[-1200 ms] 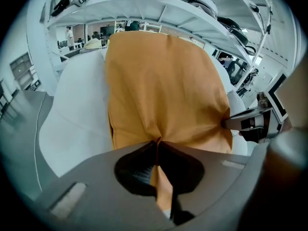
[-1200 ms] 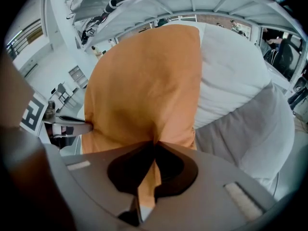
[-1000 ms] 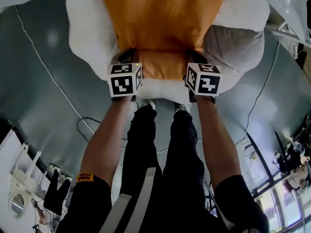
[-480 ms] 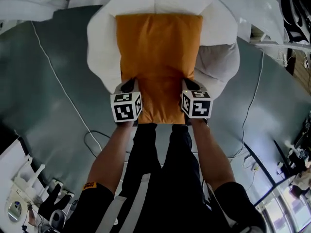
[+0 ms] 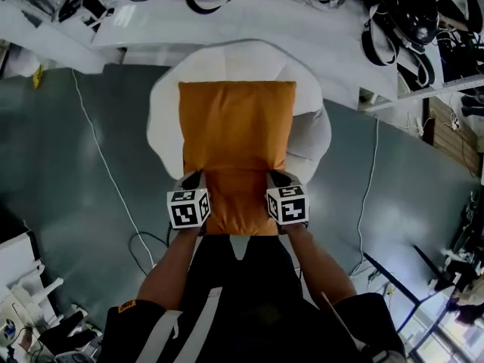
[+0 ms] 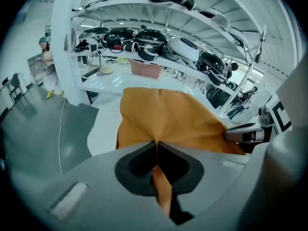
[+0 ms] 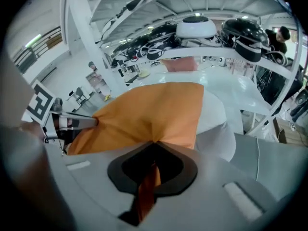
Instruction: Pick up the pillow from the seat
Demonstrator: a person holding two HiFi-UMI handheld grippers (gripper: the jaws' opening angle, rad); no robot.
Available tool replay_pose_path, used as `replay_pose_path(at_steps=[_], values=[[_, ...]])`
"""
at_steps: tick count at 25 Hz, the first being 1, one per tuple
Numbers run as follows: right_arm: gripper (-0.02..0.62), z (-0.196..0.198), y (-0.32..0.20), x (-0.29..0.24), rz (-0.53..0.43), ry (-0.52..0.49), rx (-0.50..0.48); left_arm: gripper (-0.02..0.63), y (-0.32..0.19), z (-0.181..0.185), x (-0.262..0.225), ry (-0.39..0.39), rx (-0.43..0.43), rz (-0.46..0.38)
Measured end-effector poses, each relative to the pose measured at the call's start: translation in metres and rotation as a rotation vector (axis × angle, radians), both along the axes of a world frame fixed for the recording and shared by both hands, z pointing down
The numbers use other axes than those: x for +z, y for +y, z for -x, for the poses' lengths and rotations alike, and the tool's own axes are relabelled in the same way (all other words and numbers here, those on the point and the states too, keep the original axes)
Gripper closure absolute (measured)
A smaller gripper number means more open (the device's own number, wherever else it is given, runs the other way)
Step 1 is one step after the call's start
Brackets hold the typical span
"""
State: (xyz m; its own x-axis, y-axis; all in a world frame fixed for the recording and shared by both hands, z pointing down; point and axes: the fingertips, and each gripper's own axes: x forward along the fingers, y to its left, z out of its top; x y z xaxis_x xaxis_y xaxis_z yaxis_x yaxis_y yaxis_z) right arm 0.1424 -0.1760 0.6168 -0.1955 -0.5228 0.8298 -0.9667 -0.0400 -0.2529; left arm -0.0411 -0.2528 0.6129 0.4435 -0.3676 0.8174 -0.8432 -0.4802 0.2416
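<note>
Seen from above, an orange pillow (image 5: 236, 150) is stretched lengthwise in front of the person, over a round white cushioned seat (image 5: 162, 119). Both claws hold it by its near end, one at each corner. The left claw (image 6: 156, 146) is closed tight, with a fold of orange fabric pinched between its jaws. The right claw (image 7: 154, 146) is closed the same way on the other corner, and a strip of fabric runs back through its jaws. The pillow's cloth gathers into creases at each grip. Whether its far end touches the seat cannot be told. The seat stands on a grey floor (image 5: 68, 187) where a thin pale cable (image 5: 106, 169) trails. Beyond the seat is a white tabletop (image 5: 227, 17) with dark gear on it.
</note>
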Motion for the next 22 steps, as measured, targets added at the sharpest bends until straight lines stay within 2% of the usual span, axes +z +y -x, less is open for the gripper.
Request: replay_pose_path(at_steps=[6, 12, 16, 22], values=[[0.583, -0.025, 0.024, -0.073, -0.075, 0.013, -0.036, 0.601, 0.027, -0.024, -0.078, 0.036, -0.006, -0.069], [0.583, -0.047, 0.030, -0.125, -0.173, 0.011, -0.096, 0.601, 0.051, -0.039, -0.132, 0.080, -0.089, -0.141], [0.583, -0.060, 0.045, -0.160, -0.204, 0.022, -0.119, 0.601, 0.077, -0.049, -0.165, 0.112, -0.114, -0.165], [0.583, -0.041, 0.062, -0.203, -0.267, 0.025, -0.145, 0.601, 0.104, -0.029, -0.206, 0.133, -0.127, -0.214]])
